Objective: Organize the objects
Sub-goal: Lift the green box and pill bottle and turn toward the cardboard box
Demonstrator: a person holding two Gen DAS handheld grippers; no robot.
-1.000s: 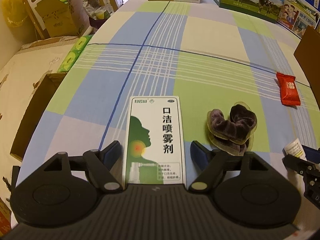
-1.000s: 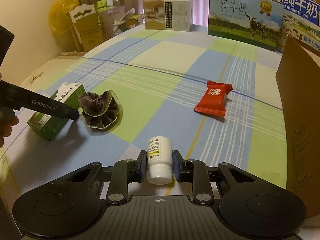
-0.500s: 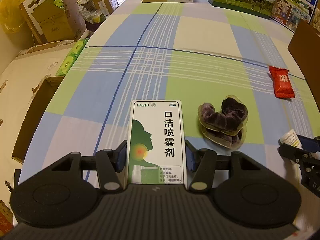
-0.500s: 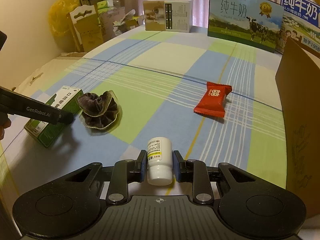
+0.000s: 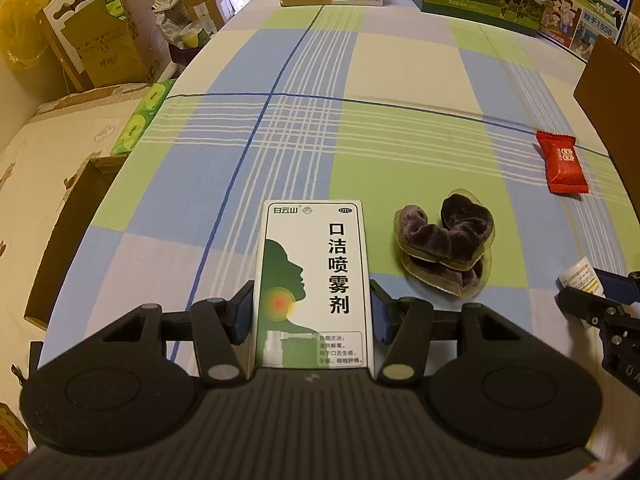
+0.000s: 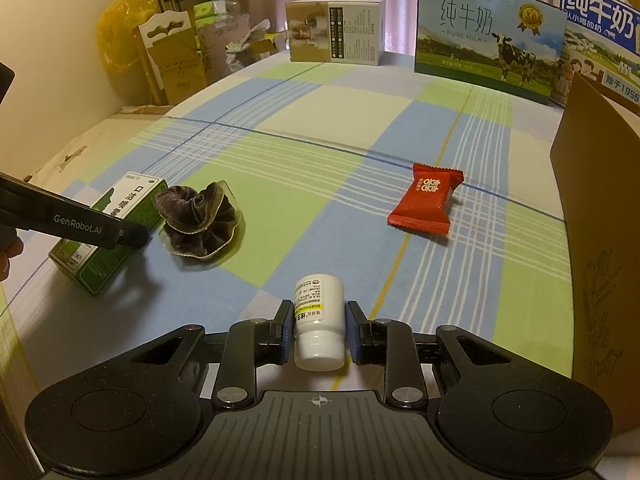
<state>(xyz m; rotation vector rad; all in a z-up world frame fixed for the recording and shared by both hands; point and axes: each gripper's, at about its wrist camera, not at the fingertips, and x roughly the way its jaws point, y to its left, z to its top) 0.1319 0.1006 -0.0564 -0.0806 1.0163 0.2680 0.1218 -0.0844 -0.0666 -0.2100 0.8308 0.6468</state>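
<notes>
Left wrist view first: the left gripper (image 5: 312,312) has its blue pads pressed against both long sides of a green-and-white spray box (image 5: 314,284), which lies flat on the checked bedsheet (image 5: 400,80) with its printed face up and its length running straight ahead between the fingers. Just ahead and to the right of those fingers sits a dark purple scrunchie (image 5: 448,246), close beside the box but apart from it. Further right and further ahead lies a red candy packet (image 5: 562,168). At the right edge the right gripper's tip shows, with a bit of white bottle in it.

From the right wrist view, the right gripper (image 6: 318,328) is clamped on a small white pill bottle (image 6: 319,320) (cap end toward the camera, label up), which lies on the sheet along the line of the fingers. Ahead and to the right of these fingers is the red candy packet (image 6: 426,198); ahead and to the left the scrunchie (image 6: 198,220), and left of that the spray box (image 6: 108,236) with one finger of the left gripper across it. A brown cardboard flap (image 6: 596,240) rises along the right side, well apart from the bottle.

Beyond everything, at the far edge of the sheet, stand a beige carton (image 6: 334,32) and two milk cartons (image 6: 488,36), with stacked cardboard boxes (image 6: 172,60) off to the far left.
</notes>
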